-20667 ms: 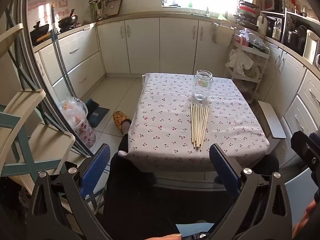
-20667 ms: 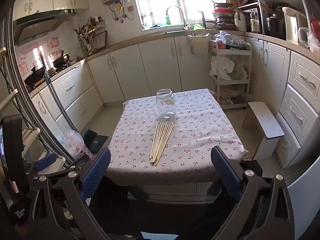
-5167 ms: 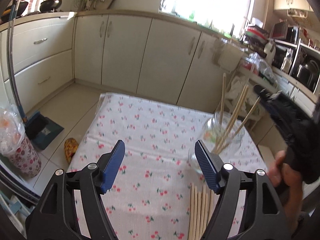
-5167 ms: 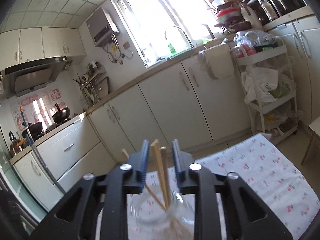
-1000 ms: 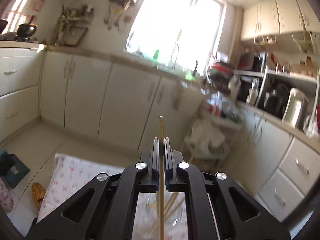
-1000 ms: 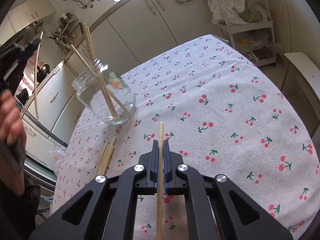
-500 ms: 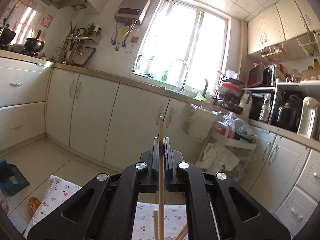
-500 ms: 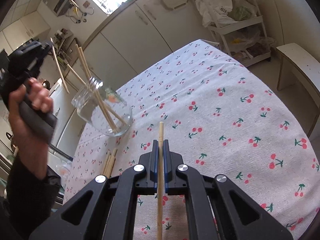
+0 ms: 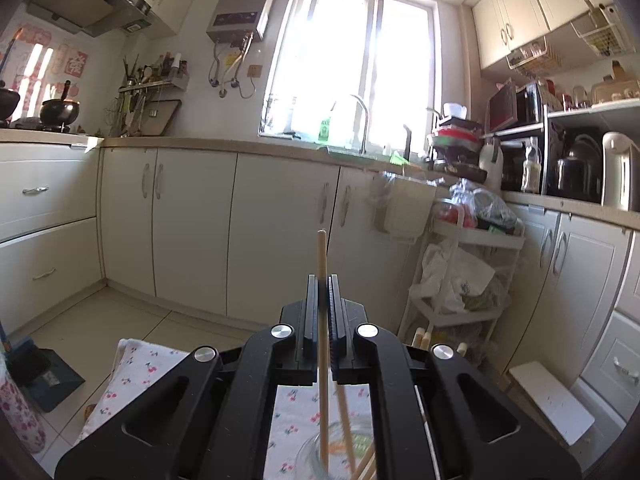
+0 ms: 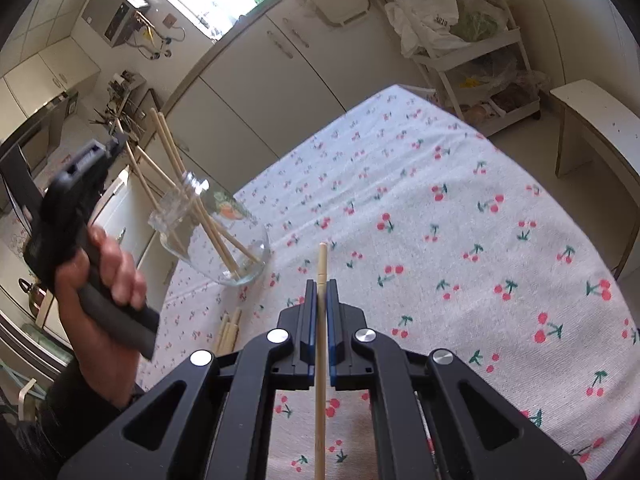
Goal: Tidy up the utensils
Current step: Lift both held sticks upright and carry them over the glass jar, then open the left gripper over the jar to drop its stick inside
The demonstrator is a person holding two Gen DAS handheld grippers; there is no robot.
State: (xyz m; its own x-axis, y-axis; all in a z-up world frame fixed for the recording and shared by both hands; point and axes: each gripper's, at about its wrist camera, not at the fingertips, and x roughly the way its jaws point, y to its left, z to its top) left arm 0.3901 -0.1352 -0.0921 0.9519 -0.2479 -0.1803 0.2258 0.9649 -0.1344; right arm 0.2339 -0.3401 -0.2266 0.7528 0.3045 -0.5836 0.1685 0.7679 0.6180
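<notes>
My left gripper is shut on a wooden chopstick held upright, its lower end inside the mouth of the glass jar below. In the right wrist view the jar stands on the cherry-print tablecloth with several chopsticks leaning in it, and the left gripper holds its chopstick over the jar. My right gripper is shut on another chopstick, above the cloth to the right of the jar. A few loose chopsticks lie on the cloth near the jar.
White kitchen cabinets run behind the table. A white trolley with bags stands at the table's far right. A white stool stands to the table's right. A patterned bin stands on the floor at left.
My left gripper has lowered its chopstick further into the jar. My right gripper has stayed shut on its chopstick and shifted slightly closer over the cloth.
</notes>
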